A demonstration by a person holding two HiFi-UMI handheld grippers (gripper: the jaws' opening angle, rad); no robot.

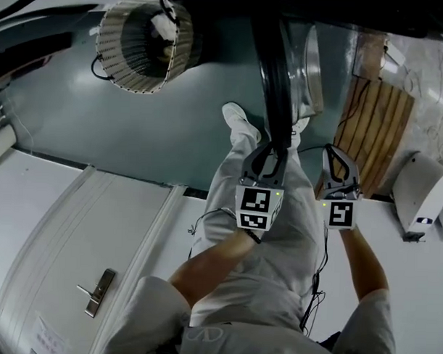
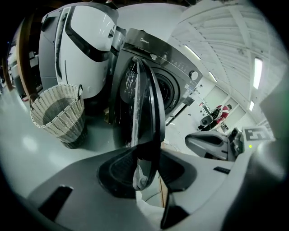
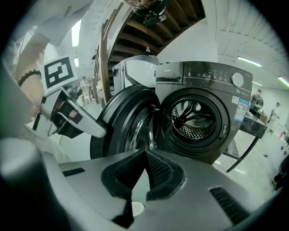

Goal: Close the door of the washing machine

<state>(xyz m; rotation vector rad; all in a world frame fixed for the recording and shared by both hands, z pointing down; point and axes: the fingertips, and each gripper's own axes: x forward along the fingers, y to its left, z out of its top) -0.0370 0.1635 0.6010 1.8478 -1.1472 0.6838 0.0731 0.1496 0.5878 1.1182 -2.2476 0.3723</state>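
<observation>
In front of the dark grey washing machine [image 3: 203, 117], its round door [image 2: 144, 113] stands swung well out from the opening. In the left gripper view it shows edge-on as a thin, glossy black rim with a curved glass bowl. The perforated steel drum [image 3: 195, 118] lies open to view behind it. The left claw [image 2: 146, 158] has its jaws spread, and the door's lower rim stands between them; whether either pad touches the rim cannot be told. The right claw [image 3: 145, 155] is closed and empty. It sits just beside the left one and points at the door's inner face and the drum. A woven wicker laundry basket [image 2: 58, 113] stands near the door's outer side, with a stretch of shiny grey-green floor [image 2: 27, 153] between them. A smooth white appliance [image 2: 86, 40] stands beside the machine.
</observation>
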